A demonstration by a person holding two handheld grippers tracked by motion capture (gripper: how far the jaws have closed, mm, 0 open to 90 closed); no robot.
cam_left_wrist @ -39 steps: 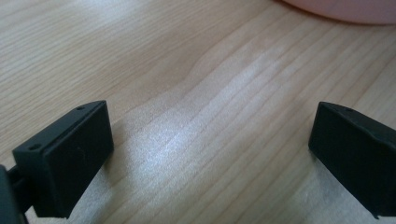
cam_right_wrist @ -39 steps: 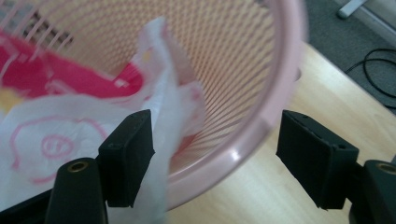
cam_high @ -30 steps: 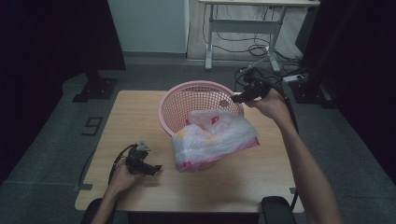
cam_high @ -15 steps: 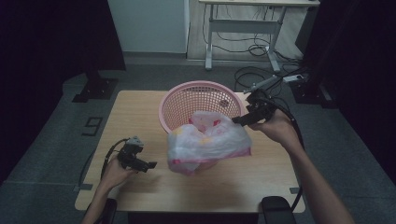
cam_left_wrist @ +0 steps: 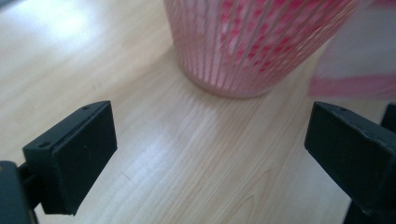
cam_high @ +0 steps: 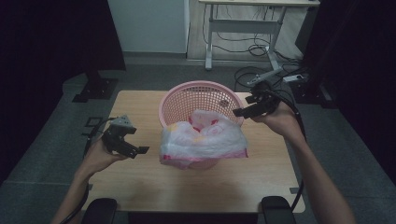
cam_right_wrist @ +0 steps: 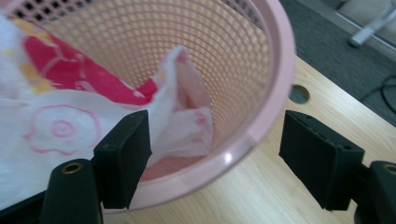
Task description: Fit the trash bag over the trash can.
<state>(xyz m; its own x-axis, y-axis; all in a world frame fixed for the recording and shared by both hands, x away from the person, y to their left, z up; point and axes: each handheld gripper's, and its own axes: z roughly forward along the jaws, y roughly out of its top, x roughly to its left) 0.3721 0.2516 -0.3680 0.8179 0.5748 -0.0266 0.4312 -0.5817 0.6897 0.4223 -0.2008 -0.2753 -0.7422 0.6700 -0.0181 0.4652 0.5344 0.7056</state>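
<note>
The wooden surface [cam_high: 140, 186] takes up the middle and lower part of the high view, its near edge cut off by the bottom of the frame. On it, at centre, stands the pink basket [cam_high: 187, 100], whose near wall and base are hidden there behind the plastic bag [cam_high: 203, 140], a white bag with pink and red print that drapes out of the basket mouth and hangs over its near rim down toward the surface. What the bag holds cannot be made out. In the left gripper view the basket's ribbed lower wall [cam_left_wrist: 247, 46] is blurred and cut off at the top edge, with a strip of the bag at the right edge. The person's right forearm comes in from the lower right of the high view and the wrist bends inward, bringing the right tongs [cam_high: 243, 111] to the basket's right rim; in the right gripper view the jaws straddle that rim, parted wide, one inside beside a fold of the bag and one outside, gripping nothing, having just been opening. The left tongs [cam_high: 140, 150] are held left of the bag, raised above the surface, spread wide with only bare wood between them.
</note>
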